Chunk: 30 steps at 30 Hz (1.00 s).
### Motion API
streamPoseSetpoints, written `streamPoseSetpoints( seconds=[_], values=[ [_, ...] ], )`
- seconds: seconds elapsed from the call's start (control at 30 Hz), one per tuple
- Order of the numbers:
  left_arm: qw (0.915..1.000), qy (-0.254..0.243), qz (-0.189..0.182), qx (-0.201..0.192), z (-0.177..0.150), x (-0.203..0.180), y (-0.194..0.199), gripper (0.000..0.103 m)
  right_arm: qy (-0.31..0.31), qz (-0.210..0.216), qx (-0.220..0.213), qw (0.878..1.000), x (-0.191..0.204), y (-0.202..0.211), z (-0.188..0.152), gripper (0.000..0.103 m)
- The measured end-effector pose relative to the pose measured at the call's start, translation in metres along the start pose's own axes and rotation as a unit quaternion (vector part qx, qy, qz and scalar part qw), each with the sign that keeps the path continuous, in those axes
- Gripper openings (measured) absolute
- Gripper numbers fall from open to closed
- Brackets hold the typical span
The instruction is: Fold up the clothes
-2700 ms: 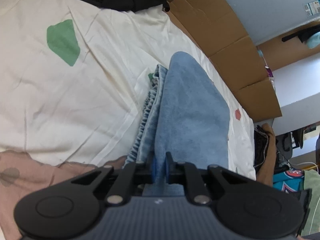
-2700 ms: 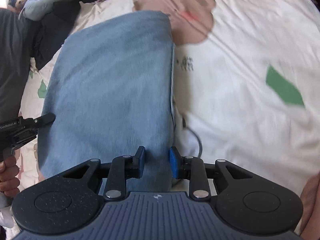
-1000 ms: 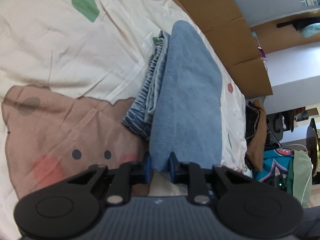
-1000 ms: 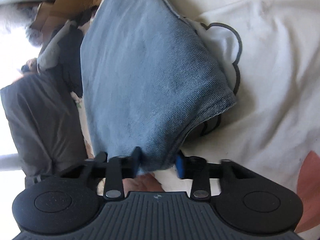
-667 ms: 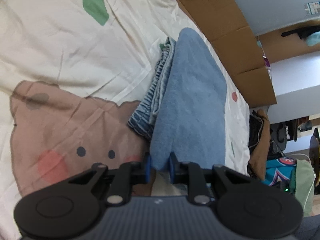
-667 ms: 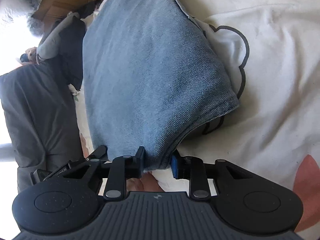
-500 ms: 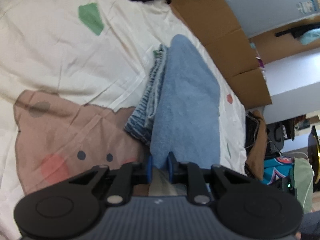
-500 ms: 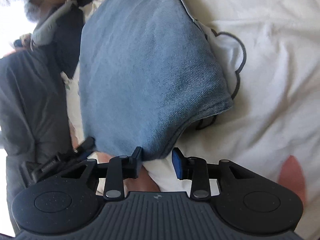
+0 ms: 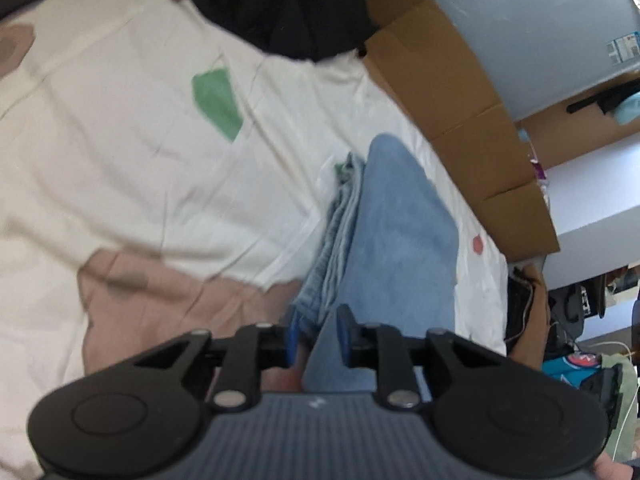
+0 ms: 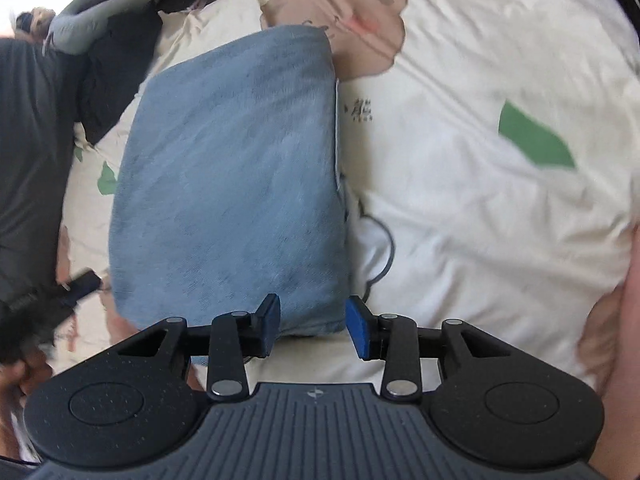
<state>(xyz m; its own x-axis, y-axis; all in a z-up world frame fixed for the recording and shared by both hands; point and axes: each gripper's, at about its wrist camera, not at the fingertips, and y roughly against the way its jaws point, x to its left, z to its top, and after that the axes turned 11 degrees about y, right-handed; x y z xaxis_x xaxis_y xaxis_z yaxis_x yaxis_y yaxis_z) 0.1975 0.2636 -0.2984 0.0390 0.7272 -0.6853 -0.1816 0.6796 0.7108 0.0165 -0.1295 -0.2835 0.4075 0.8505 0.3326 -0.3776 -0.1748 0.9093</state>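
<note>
Right wrist view shows the blue jeans (image 10: 228,176) lying on the bed sheet (image 10: 460,208) as a compact folded block with squared edges, its near end just ahead of the right claw (image 10: 312,322). That claw stands apart, the denim's edge reaching in between its two tips without being pinched. From the left wrist view the same garment (image 9: 396,240) reads as a stack of several layers, the gathered edges showing along its left side, resting flat on the sheet between the pink print and a run of cardboard boxes (image 9: 460,100). The left claw (image 9: 318,338) is also apart, a corner of the denim sitting in its gap with no squeeze visible. As a judgement, this piece looks folded: it lies neat, layered and released by both tools. A dark heap of clothing (image 9: 280,4) lies at the far end of the bed; whether it awaits folding cannot be told.
</note>
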Motion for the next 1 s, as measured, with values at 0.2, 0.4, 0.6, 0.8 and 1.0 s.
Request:
streamPoseSetpoints(
  seconds=[0.2,0.4,0.6,0.8,1.0],
  values=[
    [0.9996,-0.017,0.000,-0.020,0.008,-0.013,-0.002,0.067,0.039,-0.016,0.012,0.999,-0.008,0.007,0.020,0.048],
    [0.9997,-0.008,-0.007,-0.020,0.015,-0.020,-0.006,0.072,0.096,-0.016,0.025,0.995,0.000,0.014,0.035,0.087],
    [0.9996,-0.015,-0.004,-0.023,0.022,-0.032,-0.004,0.084,0.128,-0.014,0.037,0.991,0.003,0.020,0.049,0.091],
    [0.9990,-0.028,0.024,-0.028,0.032,-0.040,-0.010,0.093,0.148,0.020,0.031,0.988,0.005,0.022,0.064,0.094],
    [0.9977,-0.049,0.042,-0.022,0.043,-0.051,-0.022,0.094,0.164,0.040,0.038,0.985,-0.002,0.013,0.083,0.094]
  ],
)
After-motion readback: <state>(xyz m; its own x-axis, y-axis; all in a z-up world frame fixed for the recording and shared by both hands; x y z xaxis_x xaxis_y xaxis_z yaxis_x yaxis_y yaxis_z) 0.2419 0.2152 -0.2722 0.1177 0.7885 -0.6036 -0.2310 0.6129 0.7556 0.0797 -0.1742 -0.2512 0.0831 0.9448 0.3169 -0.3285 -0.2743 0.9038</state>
